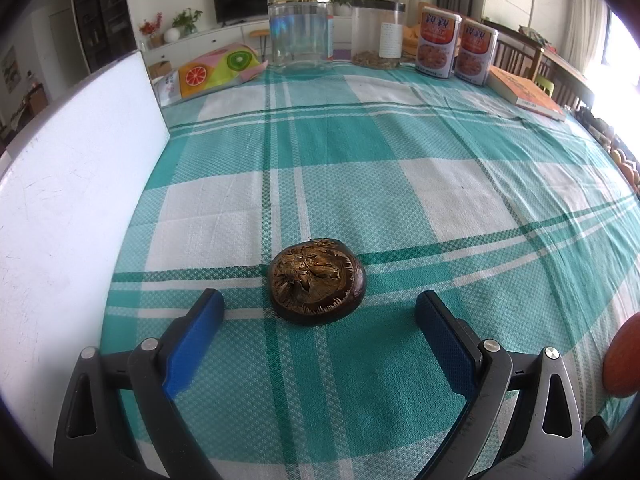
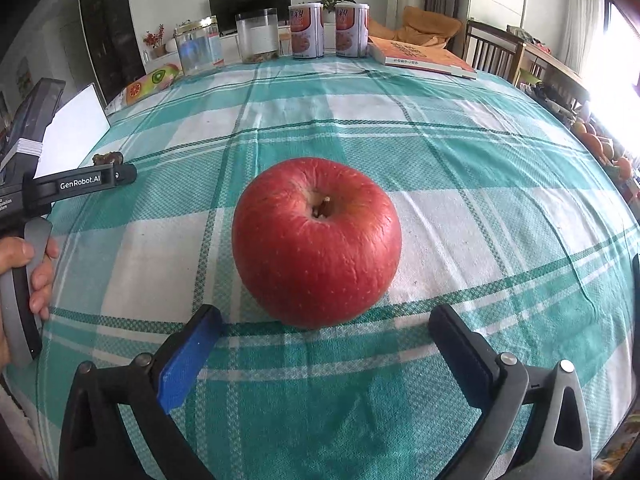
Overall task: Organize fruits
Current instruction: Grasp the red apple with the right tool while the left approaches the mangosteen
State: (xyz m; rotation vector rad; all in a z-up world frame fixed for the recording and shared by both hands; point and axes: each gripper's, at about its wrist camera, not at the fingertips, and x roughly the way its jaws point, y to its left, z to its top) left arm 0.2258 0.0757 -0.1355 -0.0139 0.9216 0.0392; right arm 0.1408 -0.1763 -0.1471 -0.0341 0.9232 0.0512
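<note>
The worktop (image 2: 460, 184) fills both views, covered in a teal and white checked cloth. At the left of the left wrist view a white board (image 1: 76, 208) stands along the cloth's edge. In the right wrist view a red apple (image 2: 317, 240) sits stem-up at the centre of the frame, resting on the cloth just beyond the fingertips of the right tool (image 2: 326, 330), whose jaws stand spread wide on either side of the lower frame, touching nothing. In the left wrist view the left tool (image 1: 320, 308) is likewise spread wide, and a dark brown, dried-looking fruit (image 1: 317, 282) lies on the cloth between and just ahead of its fingertips, apart from both pads. At the left edge of the right wrist view a person's hand (image 2: 38, 276) grips the left tool's handle. Along the far edge of the worktop, at the top of the frames, stand a clear jar with a gold lid (image 1: 300, 30), a second clear jar (image 1: 378, 32), and two printed tins (image 1: 456, 46) side by side; an orange book (image 1: 528, 94) lies flat at the upper right, and a fruit-printed pouch (image 1: 216, 66) lies at the upper left.
</note>
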